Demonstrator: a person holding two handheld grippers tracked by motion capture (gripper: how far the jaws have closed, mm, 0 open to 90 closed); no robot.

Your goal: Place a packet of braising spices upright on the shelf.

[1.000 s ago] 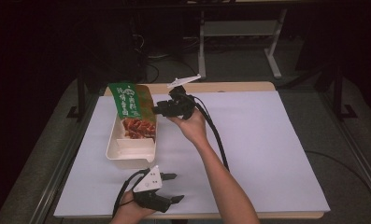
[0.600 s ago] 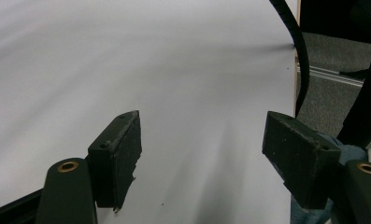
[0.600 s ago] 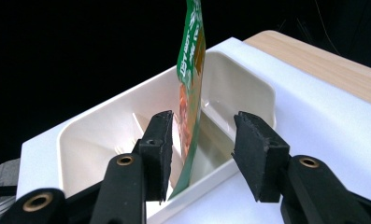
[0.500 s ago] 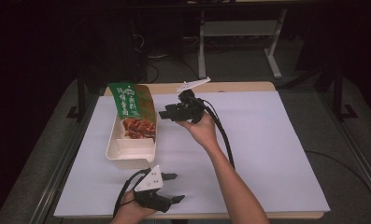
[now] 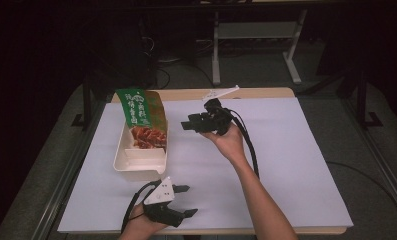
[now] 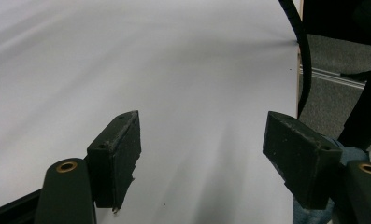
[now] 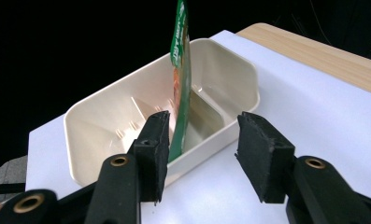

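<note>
A cream tray (image 5: 138, 159) holds a packet (image 5: 142, 119) that is green with white lettering above and orange-red below, on a white sheet (image 5: 286, 165) over a light wood tabletop (image 5: 266, 93), and both grippers' jaws are black.

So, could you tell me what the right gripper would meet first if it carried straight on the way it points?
Probably the cream tray's near wall, with the green packet standing just behind; depth is uncertain.

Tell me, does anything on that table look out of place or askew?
The green snack packet stands out: it sits on edge in the cream tray, leaning and sticking up well past the rim instead of lying flat. Nothing looks spilled or damaged.
</note>
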